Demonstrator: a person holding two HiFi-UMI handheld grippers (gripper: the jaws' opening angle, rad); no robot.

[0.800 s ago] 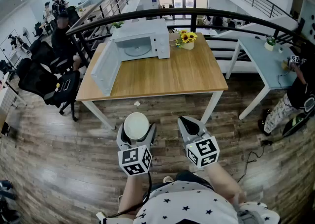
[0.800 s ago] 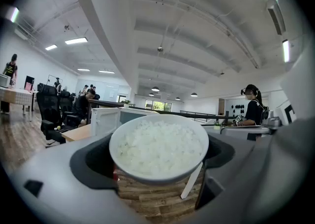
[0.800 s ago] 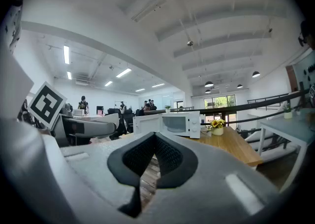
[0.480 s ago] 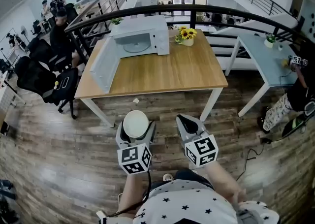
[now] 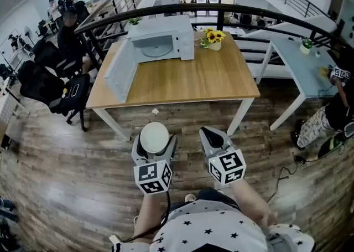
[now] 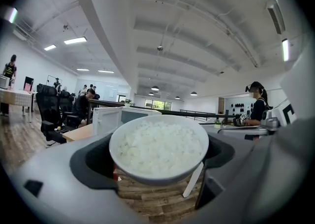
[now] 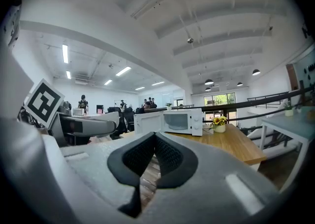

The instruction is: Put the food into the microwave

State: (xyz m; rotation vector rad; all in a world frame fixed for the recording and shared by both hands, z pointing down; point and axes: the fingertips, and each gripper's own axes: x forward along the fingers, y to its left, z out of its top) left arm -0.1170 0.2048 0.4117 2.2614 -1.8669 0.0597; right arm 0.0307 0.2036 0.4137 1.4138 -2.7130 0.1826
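A white bowl of rice (image 5: 154, 137) sits between the jaws of my left gripper (image 5: 154, 144), which is shut on it and carries it above the wooden floor. In the left gripper view the bowl of rice (image 6: 158, 146) fills the space between the jaws of the left gripper (image 6: 157, 171). My right gripper (image 5: 213, 135) is beside it to the right, shut and empty; its pads meet at the tips of the right gripper (image 7: 153, 155). The white microwave (image 5: 163, 37) stands at the far left of the wooden table (image 5: 199, 82), ahead of both grippers, with its door (image 5: 119, 75) swung open.
A vase of sunflowers (image 5: 213, 39) stands right of the microwave. A black railing (image 5: 232, 13) runs behind the table. Black office chairs (image 5: 52, 87) and seated people are at the left, and a pale blue table (image 5: 301, 65) and a person are at the right.
Both grippers keep the same pose, with the bowl still in the left one. The head view has shifted only slightly against the table.
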